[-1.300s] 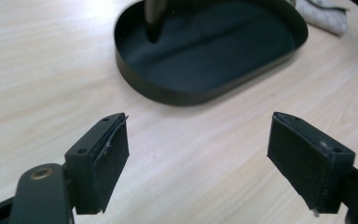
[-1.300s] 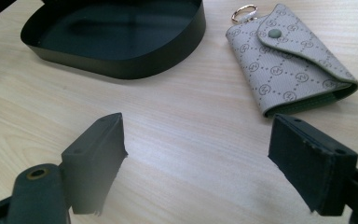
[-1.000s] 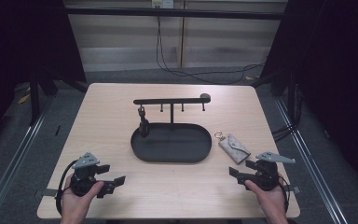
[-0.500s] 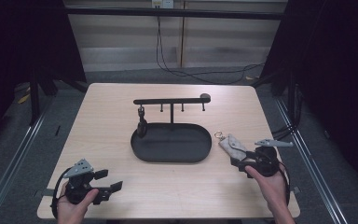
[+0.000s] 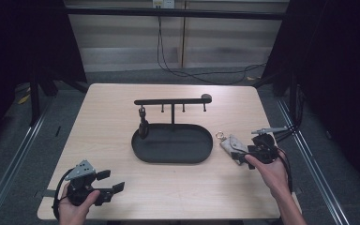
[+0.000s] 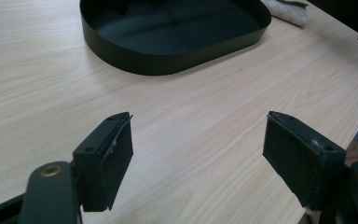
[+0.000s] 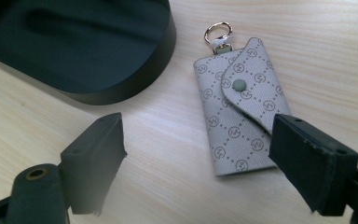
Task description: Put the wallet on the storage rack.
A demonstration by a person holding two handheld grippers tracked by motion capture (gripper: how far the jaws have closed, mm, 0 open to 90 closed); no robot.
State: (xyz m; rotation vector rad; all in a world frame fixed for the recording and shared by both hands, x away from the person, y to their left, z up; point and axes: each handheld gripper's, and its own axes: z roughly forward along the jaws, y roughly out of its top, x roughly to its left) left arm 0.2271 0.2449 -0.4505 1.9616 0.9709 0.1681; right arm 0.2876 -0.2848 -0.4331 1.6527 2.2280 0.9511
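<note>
Left gripper (image 5: pixel 108 188): black body, two blocky black jaws with flat pads, small screw holes on jaw tops, brass-coloured rivet at the jaw base in left gripper view, grey three-cornered plate on top, black cable looping off behind. Right gripper (image 5: pixel 238 157): same black build, grey plate on top, black cable trailing past the wrist, brass rivet at base, chipped pad edges in right gripper view. Both forearms bare, no sleeves, no gloves on hands
</note>
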